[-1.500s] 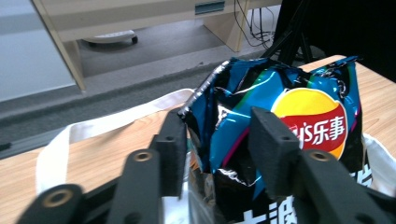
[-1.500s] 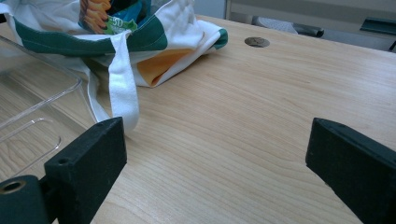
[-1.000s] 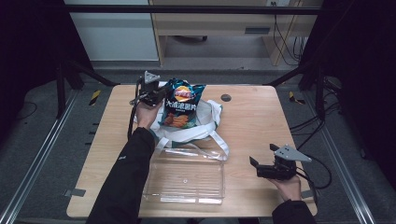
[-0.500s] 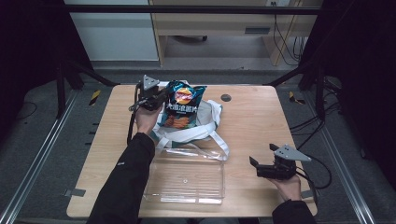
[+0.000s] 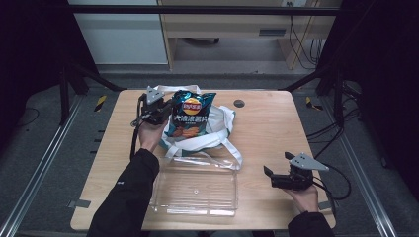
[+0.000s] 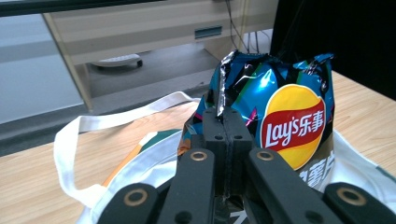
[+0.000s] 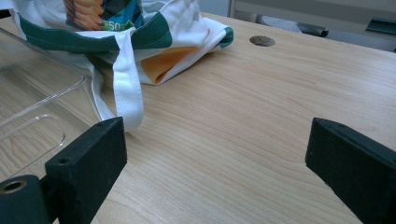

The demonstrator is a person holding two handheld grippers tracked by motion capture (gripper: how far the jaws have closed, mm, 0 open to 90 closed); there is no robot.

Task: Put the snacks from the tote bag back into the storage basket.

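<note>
While my left gripper [image 6: 224, 122] pinches the blue foil crisp bag [image 5: 190, 113] by its crimped side seam, it stands in the white canvas tote [image 5: 217, 129].
Light, puffy, slippery and crushable, I judge; jaws shut on flat seam, right gripper [image 5: 277, 177] jaws wide, empty, low over the tabletop [image 5: 276, 123].

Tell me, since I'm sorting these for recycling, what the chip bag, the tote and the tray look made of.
Chip bag: likely metallised plastic film, glossy; it shows creases and glare. Tote bag: seemingly woven cotton or canvas, matte, lying in soft folds with flat straps. Tray: clear rigid plastic, probably; the table grain shows through it.
</note>
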